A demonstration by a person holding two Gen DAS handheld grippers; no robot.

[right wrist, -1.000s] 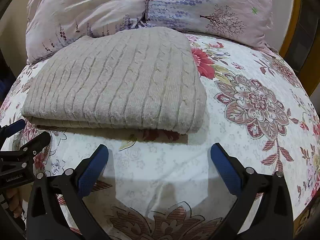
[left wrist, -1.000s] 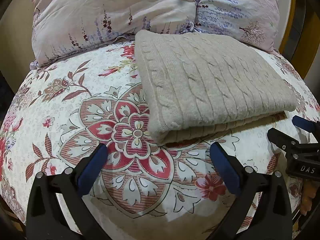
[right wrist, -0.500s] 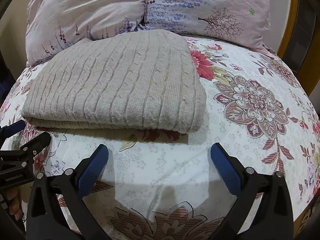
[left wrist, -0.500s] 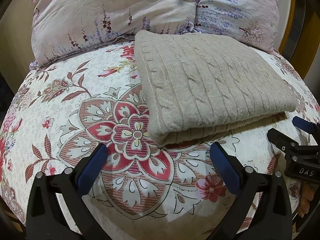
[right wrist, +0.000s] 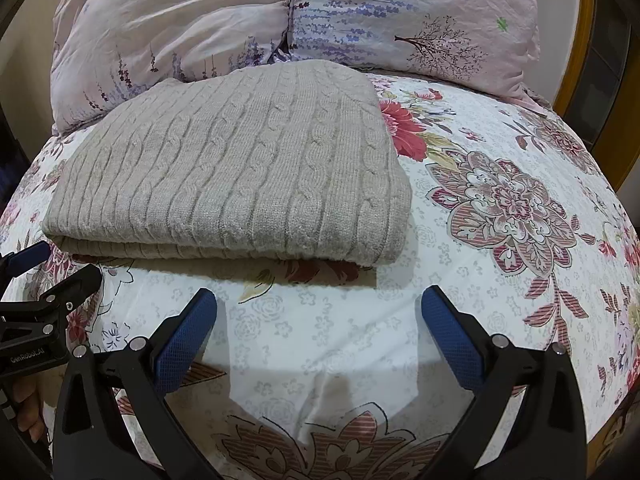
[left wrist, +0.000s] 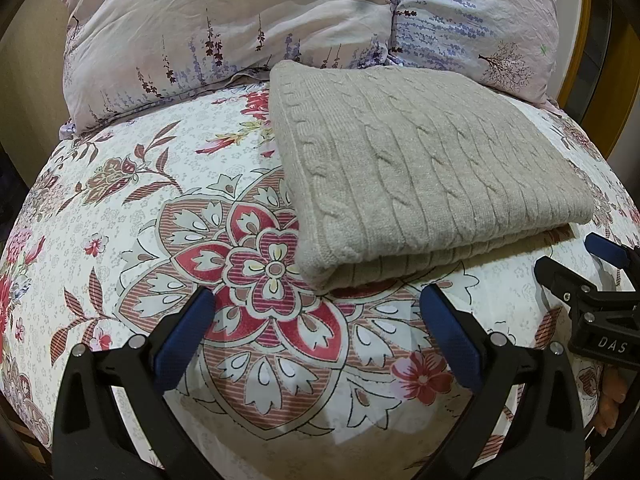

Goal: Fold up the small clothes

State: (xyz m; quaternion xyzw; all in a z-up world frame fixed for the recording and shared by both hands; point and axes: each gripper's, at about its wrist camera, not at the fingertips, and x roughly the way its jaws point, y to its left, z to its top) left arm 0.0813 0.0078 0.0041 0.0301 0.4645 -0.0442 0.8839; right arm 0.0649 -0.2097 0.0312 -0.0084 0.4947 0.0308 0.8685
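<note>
- we see the beige cable-knit sweater [left wrist: 424,184], folded into a thick rectangle, lying on the floral bedsheet [left wrist: 120,216] just in front of the two pale lilac pillows [left wrist: 248,28].
- our left gripper [left wrist: 316,320] hovers just before the sweater's near left corner, jaws wide apart, holding nothing.
- our right gripper [right wrist: 316,320] hangs in front of the sweater's near edge, equally spread and empty.
- we judge the fold looks done, or one last halving remains.
- next we'd need both grippers to pinch the near corners together, lifting every layer evenly.
</note>
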